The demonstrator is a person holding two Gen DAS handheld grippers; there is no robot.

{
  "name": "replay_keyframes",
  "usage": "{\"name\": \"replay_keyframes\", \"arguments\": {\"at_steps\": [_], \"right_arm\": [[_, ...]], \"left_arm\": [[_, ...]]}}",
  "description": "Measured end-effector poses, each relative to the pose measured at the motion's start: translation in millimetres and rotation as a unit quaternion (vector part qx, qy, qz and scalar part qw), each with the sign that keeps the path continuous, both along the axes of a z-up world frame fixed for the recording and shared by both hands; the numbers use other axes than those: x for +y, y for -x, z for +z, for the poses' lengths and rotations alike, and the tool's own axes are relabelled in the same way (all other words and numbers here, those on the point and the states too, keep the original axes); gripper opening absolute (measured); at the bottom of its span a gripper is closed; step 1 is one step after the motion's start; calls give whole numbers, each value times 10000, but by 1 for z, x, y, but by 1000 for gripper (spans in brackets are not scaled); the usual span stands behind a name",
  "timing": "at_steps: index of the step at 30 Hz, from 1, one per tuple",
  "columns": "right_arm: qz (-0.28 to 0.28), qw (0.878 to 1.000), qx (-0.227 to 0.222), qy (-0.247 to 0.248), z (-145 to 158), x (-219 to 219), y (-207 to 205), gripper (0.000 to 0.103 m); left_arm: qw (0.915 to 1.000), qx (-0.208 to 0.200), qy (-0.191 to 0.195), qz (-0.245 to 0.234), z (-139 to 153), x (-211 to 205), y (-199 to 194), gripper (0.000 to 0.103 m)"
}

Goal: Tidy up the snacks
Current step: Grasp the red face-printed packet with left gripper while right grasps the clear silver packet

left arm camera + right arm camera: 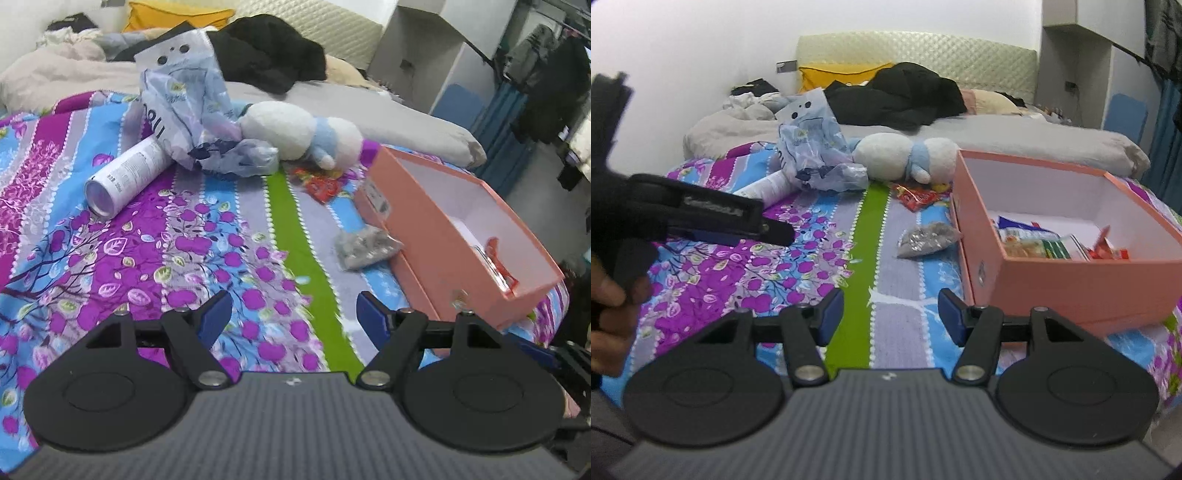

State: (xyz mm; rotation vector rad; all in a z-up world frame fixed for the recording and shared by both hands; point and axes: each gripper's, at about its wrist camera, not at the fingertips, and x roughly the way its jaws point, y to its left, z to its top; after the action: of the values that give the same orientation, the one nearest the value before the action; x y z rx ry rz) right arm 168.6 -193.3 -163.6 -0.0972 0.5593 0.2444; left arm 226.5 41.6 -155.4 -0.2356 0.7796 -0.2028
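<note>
Now both tools spread, empty: left tool (293,319), right tool (891,314) above bedspread (849,258); pink box (1071,280) rightward.

1. Pink box (1071,280), lid off, white inside, resting on the patterned bedspread at the right; holds several snack packets (1034,245) flat on its floor.
2. Grey-silver snack pouch (925,240), crumpled, lying on the bedspread just beside the box's left wall.
3. Red snack packet (916,195), flat, farther back, near the box's far left corner.
</note>
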Motion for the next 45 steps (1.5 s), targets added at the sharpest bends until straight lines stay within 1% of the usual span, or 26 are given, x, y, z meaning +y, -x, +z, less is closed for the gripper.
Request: {"name": "replay_keyframes", "arguments": {"at_steps": [1,2,7,13,16,17,18,20,21,24,28,30,33,35,38,40,41,42,43,44,45], "right_arm": [[-7,10000,-71,46,-3,2,-6,80],[6,9999,-107,73,-6,4,-11,83],[235,9996,-44,132,-22,12,-49,83],[203,9991,-54,365,-40,26,-98,82],[211,9986,-3,489,-50,34,-119,82],[200,9982,11,572,-54,37,-125,77],[193,9976,37,657,-58,40,-130,74],[154,9962,58,861,-65,46,-141,73],[108,9948,1,1013,-68,50,-144,73],[26,9894,-144,1442,-75,57,-154,73],[-83,9884,-176,1504,-78,57,-169,73],[-56,9882,-205,1515,-79,58,-173,74],[66,9850,-165,1718,-83,60,-180,74],[85,9855,149,1688,-88,59,-190,75],[120,9842,163,1757,-96,58,-192,75],[96,9857,182,1672,-95,57,-191,72],[71,9861,194,1651,-95,56,-191,64],[34,9859,194,1660,-95,55,-192,58],[63,9867,226,1610,-95,54,-192,54],[71,9870,224,1589,-95,53,-190,51],[83,9871,208,1587,-95,54,-189,48]], "left_arm": [[10000,43,71,32,-4,2,-9,78],[9999,69,144,58,-7,4,-17,79],[9993,96,355,14,-23,6,-69,83],[9968,207,764,-140,-43,1,-138,83],[9934,298,1075,-263,-55,0,-174,83],[9922,346,1160,-292,-60,-1,-186,83],[9910,408,1243,-295,-66,-2,-199,82],[9882,563,1377,-357,-75,-6,-221,82],[9864,603,1468,-421,-81,-10,-232,82],[9826,765,1625,-465,-95,-20,-257,82],[9786,780,1796,-636,-105,-35,-285,82],[9782,731,1816,-697,-108,-42,-297,82],[9789,711,1788,-692,-113,-48,-311,81],[9788,720,1808,-637,-115,-50,-319,75],[9773,748,1936,-426,-123,-51,-330,68],[9771,731,1970,-335,-125,-53,-334,66],[9770,724,1983,-299,-125,-54,-335,63],[9775,713,1965,-270,-126,-55,-336,60],[9782,720,1932,-239,-127,-57,-336,54],[9787,730,1909,-197,-128,-59,-338,50],[9788,741,1905,-153,-129,-60,-339,43]]}}
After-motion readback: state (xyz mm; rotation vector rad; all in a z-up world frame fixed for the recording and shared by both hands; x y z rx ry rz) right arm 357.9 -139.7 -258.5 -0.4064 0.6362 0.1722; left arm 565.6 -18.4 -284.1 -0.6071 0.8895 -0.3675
